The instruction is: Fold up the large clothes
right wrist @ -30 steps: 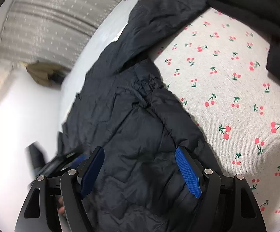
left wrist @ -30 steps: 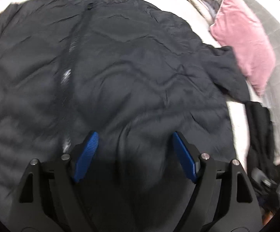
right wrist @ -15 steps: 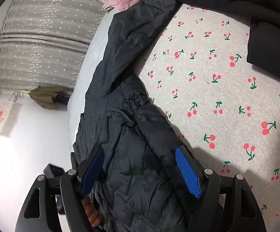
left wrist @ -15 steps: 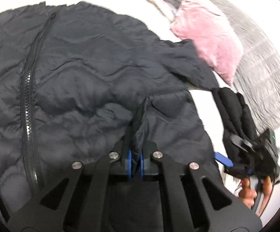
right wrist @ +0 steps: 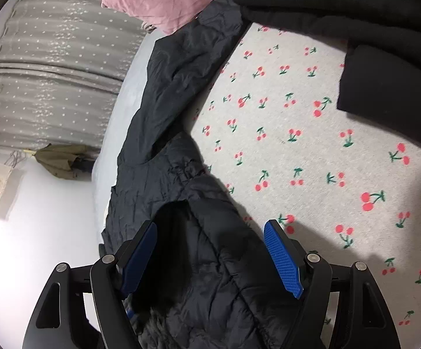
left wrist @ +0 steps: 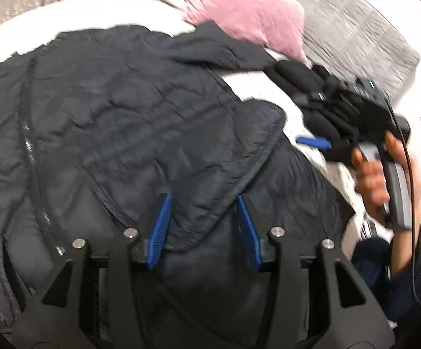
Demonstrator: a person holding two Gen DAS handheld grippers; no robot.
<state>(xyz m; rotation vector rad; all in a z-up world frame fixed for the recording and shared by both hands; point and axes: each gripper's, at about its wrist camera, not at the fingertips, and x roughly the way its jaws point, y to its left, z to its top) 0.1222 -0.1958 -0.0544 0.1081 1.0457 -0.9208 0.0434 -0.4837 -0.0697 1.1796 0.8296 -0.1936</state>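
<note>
A large black quilted jacket (left wrist: 117, 122) lies spread on the bed, its zipper (left wrist: 31, 157) running down the left. A flap of it is folded over in front of my left gripper (left wrist: 203, 203), which is open just above the fabric. In the right wrist view the jacket's sleeve (right wrist: 175, 87) stretches away and its cuff end (right wrist: 210, 261) lies between the open pads of my right gripper (right wrist: 210, 232). The right gripper also shows in the left wrist view (left wrist: 355, 122), held in a hand at the right.
A pink pillow (left wrist: 248, 8) and a grey quilted blanket (left wrist: 352, 26) lie at the head of the bed. The sheet (right wrist: 297, 145) has a cherry print. Another black garment (right wrist: 384, 58) lies at the upper right. Grey curtains (right wrist: 56, 67) hang behind.
My left gripper shut on a fold of the jacket, carried it over, and has now opened and let it go. The right gripper has stayed open over the sleeve end.
</note>
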